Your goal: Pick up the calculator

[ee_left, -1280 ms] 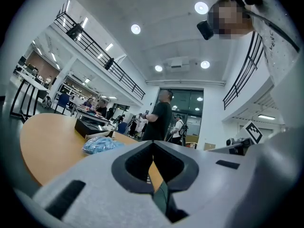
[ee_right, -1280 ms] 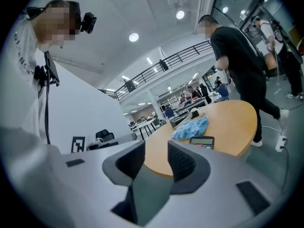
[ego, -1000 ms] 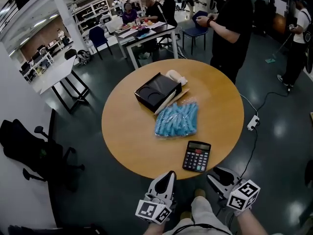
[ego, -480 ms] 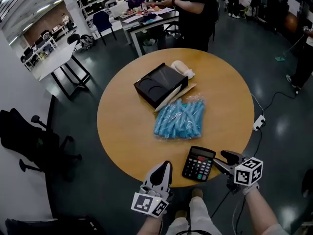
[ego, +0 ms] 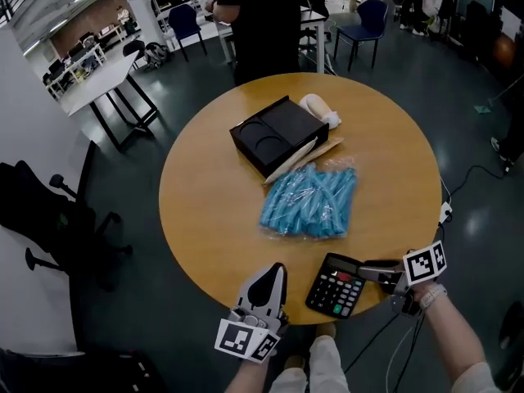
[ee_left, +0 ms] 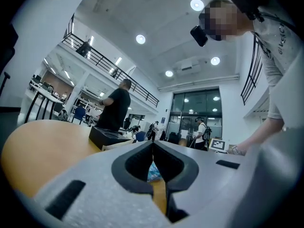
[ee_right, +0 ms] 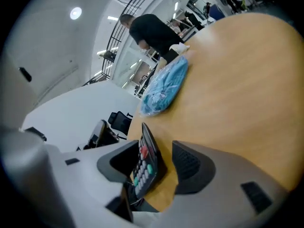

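Note:
The black calculator lies flat near the front edge of the round wooden table. My right gripper comes at it from the right, and its jaws are opening. In the right gripper view the calculator stands edge-on between the jaws of that gripper; a gap shows on the right side, so the pads do not press it. My left gripper hangs at the table's front edge, left of the calculator. Its jaws meet at the tips with nothing between them.
A blue plastic bag lies mid-table just beyond the calculator. Behind it are a black box, a pale wooden strip and a cream bundle. A person in black stands at the far edge. A power strip lies on the floor, right.
My right gripper has dropped and swung in to the calculator's right edge, with its jaws spread wider. The left gripper edged forward to the table rim. The person in black walked leftward behind the table.

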Demonstrator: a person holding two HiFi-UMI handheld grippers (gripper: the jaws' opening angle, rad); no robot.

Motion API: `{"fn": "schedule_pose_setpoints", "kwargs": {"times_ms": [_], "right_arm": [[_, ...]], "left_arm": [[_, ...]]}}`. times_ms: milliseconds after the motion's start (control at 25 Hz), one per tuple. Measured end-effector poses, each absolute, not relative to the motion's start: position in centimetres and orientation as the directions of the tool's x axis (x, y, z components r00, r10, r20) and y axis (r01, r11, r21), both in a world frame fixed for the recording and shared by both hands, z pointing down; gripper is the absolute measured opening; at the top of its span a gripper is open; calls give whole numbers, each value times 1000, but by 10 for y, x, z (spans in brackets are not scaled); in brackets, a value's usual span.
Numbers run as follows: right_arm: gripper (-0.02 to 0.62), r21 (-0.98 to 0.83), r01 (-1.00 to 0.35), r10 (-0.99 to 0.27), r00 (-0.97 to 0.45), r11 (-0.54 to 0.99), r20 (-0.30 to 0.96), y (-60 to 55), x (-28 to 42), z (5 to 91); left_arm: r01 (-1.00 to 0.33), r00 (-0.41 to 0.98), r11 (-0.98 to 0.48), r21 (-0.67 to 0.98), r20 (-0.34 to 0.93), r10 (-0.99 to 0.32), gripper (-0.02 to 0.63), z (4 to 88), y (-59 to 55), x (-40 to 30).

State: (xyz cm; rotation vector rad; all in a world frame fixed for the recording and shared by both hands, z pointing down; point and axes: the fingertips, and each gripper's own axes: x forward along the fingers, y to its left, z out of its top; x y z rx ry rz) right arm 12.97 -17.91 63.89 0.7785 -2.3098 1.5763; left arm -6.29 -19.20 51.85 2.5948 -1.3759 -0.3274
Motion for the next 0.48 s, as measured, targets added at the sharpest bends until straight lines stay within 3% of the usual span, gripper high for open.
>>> {"fn": "schedule_pose_setpoints", "kwargs": {"times_ms": [160, 360, 480], "right_arm": [[215, -840, -496, -218, -864, 219, 453, -183, 119, 643], [213, -832, -495, -114, -869, 250, 482, -177, 107, 648], [156, -821, -509, -80, -858, 260, 507, -174, 103, 651]], "left_arm": [[-800, 532, -533, 275, -84, -842, 9, 530, -187, -71], [-813, 512, -510, 280, -73, -856, 9, 535, -188, -81], [-815, 506, -504, 286, -75, -860, 9, 534, -187, -82]]}}
